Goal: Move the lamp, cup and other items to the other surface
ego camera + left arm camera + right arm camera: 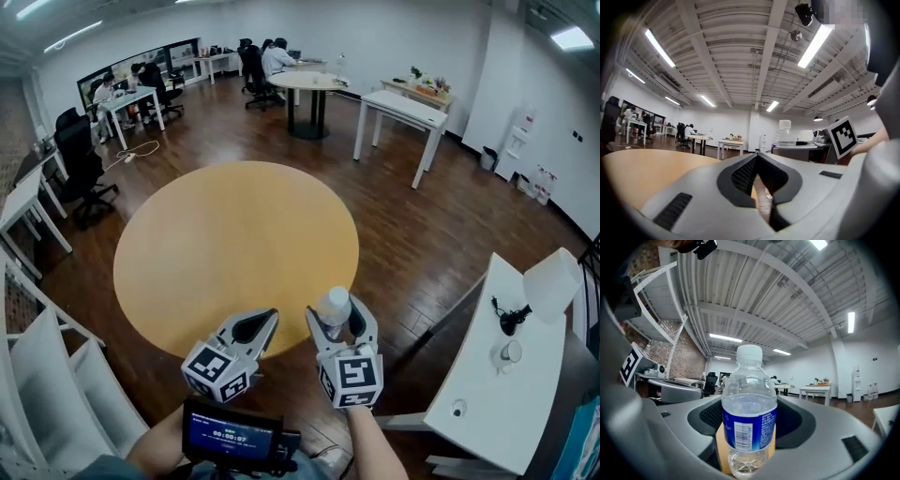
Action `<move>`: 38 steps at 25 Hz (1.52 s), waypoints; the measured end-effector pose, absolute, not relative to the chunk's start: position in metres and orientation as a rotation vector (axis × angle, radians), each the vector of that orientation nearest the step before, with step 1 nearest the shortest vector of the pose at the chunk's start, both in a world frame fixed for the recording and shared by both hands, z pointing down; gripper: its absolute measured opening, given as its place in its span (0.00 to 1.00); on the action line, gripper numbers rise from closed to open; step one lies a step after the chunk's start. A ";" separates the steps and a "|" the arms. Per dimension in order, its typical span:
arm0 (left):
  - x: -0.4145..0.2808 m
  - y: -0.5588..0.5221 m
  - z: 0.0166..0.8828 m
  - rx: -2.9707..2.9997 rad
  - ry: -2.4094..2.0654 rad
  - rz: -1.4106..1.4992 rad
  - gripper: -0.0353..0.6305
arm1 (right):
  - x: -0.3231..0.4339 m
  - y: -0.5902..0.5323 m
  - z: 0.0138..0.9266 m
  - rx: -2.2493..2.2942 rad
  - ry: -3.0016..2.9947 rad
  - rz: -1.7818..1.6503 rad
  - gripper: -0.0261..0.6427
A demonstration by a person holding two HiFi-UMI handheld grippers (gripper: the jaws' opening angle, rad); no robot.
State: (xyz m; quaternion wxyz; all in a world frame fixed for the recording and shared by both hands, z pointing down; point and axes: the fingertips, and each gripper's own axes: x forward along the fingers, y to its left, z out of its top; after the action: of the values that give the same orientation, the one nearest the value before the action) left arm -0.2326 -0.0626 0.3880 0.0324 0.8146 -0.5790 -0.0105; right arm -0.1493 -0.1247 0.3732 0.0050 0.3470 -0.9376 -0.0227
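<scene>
The round wooden table [234,253] lies bare below the grippers, and I judge it to be the surface that takes the things. The white table [492,398] at the right edge of the head view bears the lamp [551,283], the cup [509,353] and a small item too tiny to name.

The step in hand looks like the carrying over of the water bottle [749,413], which stands upright above the near rim of the round table. The next move, as I read it, calls for setting it down on its base well in from the edge, and only then letting go (a part-filled bottle tips easily if released aslant).

The right gripper [339,328] clasps the bottle at its labelled waist, its jaws fairly wide apart with the pads against either side. The left gripper [758,161] is just beside it, its jaws brought together at the tips with nothing between them.
</scene>
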 end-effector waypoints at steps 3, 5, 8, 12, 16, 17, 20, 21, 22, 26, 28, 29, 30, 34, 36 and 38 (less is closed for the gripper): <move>-0.289 -0.045 0.388 2.422 -1.901 -0.038 0.06 | -0.212 -0.113 0.376 0.950 -2.981 -0.059 0.48; -0.317 -0.032 0.391 2.371 -1.967 -0.032 0.06 | -0.248 -0.103 0.380 0.857 -3.006 -0.052 0.48; -0.356 -0.015 0.396 2.299 -2.060 -0.020 0.06 | -0.302 -0.088 0.390 0.721 -3.037 -0.040 0.48; -0.410 0.009 0.404 2.183 -2.182 -0.009 0.06 | -0.375 -0.066 0.409 0.545 -3.074 -0.020 0.48; -0.452 0.029 0.411 2.075 -2.279 0.002 0.06 | -0.430 -0.044 0.423 0.388 -3.072 -0.016 0.48; -0.460 0.032 0.413 2.047 -2.302 0.002 0.06 | -0.440 -0.041 0.427 0.356 -3.073 -0.009 0.48; -0.482 0.038 0.418 1.967 -2.360 0.005 0.06 | -0.465 -0.038 0.442 0.275 -3.070 -0.002 0.48; -0.489 0.040 0.420 1.948 -2.372 0.006 0.06 | -0.472 -0.037 0.447 0.256 -3.067 -0.007 0.48; -0.495 0.042 0.422 1.933 -2.381 0.008 0.06 | -0.480 -0.036 0.452 0.242 -3.062 -0.014 0.48; -0.513 0.045 0.428 1.903 -2.400 0.023 0.06 | -0.502 -0.033 0.471 0.209 -3.046 -0.028 0.48; -0.517 0.044 0.431 1.898 -2.400 0.033 0.06 | -0.506 -0.035 0.480 0.201 -3.040 -0.026 0.48; -0.518 0.043 0.433 1.896 -2.399 0.036 0.06 | -0.508 -0.036 0.485 0.199 -3.037 -0.022 0.48; -0.520 0.042 0.434 1.895 -2.398 0.036 0.06 | -0.509 -0.037 0.489 0.201 -3.034 -0.017 0.48; -0.521 0.036 0.436 1.908 -2.387 0.045 0.06 | -0.510 -0.040 0.496 0.220 -3.042 -0.008 0.49; -0.521 0.033 0.437 1.913 -2.379 0.046 0.06 | -0.511 -0.040 0.496 0.212 -3.045 -0.021 0.49; -0.520 0.031 0.438 1.914 -2.374 0.042 0.06 | -0.509 -0.039 0.497 0.205 -3.041 -0.029 0.51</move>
State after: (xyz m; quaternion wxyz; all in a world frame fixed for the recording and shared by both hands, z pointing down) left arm -0.5195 0.0310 0.4384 0.0459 0.6268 -0.7777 0.0137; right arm -0.5092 -0.0394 0.4973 0.0467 0.0672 -0.9966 -0.0096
